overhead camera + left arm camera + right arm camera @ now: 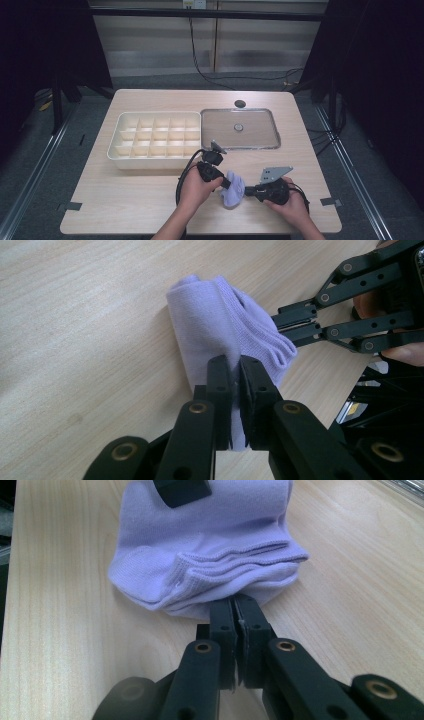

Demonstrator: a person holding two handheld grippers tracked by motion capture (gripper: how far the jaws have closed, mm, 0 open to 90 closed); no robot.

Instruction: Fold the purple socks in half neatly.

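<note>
Lilac socks (233,190), folded together into a soft bundle, lie on the near part of the pale wooden surface (125,195), between the person's two hands. The left tool (227,183) comes in from the left, and its jaws are pinched tight on a fold of the knit (the left gripper view (215,320) shows fabric squeezed between the two black pads). The right tool (248,190) comes in from the right and is likewise clamped on the bundle, at its ribbed cuff end (235,565), with the jaws nearly together. Both tools point toward each other across the socks. Farther back on the surface stands a cream plastic organiser tray (116,137) divided into a grid of small compartments, and just beside it, to the right, lies its clear flat lid (239,116).
</note>
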